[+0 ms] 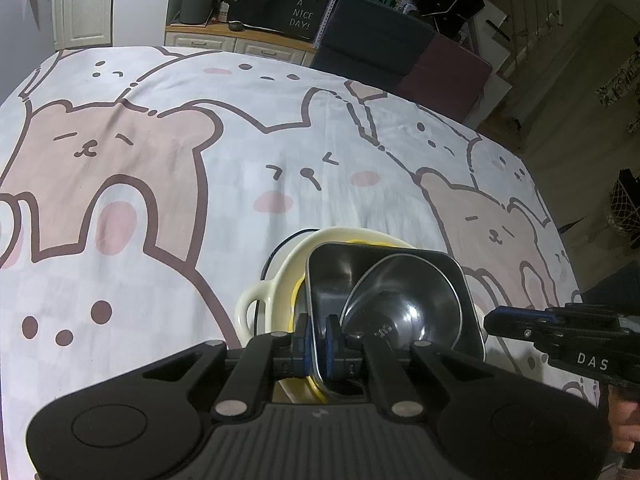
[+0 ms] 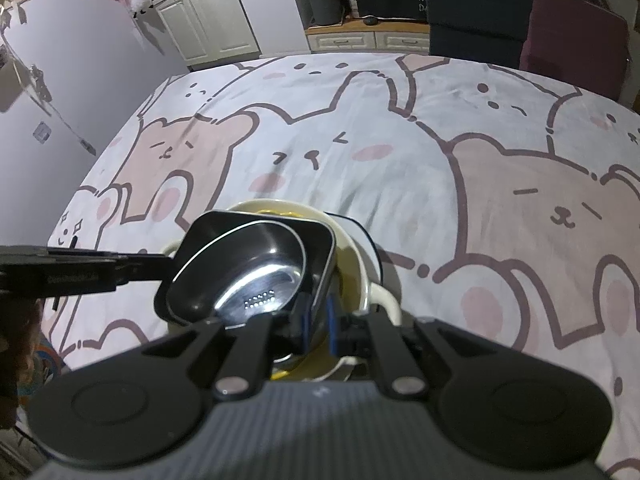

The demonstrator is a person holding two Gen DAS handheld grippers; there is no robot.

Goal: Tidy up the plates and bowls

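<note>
A black square dish (image 1: 332, 276) (image 2: 208, 232) with a round steel bowl (image 1: 404, 304) (image 2: 248, 276) nested in it sits tilted over a cream two-handled dish (image 1: 256, 300) (image 2: 384, 300). A yellow plate (image 1: 298, 296) (image 2: 276, 212) shows inside the cream dish. A white dark-rimmed plate (image 1: 288, 240) (image 2: 356, 228) lies under it. My left gripper (image 1: 317, 344) is shut on the square dish's left rim, and its tip (image 2: 164, 266) meets that side in the right wrist view. My right gripper (image 2: 317, 320) is shut on the opposite rim; its fingers (image 1: 496, 322) reach in from the right.
The stack stands near the front edge of a table under a bear-print cloth (image 1: 160, 184) (image 2: 480, 168). A dark chair (image 1: 380, 40) (image 2: 476, 12) and a maroon chair (image 1: 448, 72) (image 2: 572, 28) stand at the far edge. A hand (image 1: 624, 420) shows at lower right.
</note>
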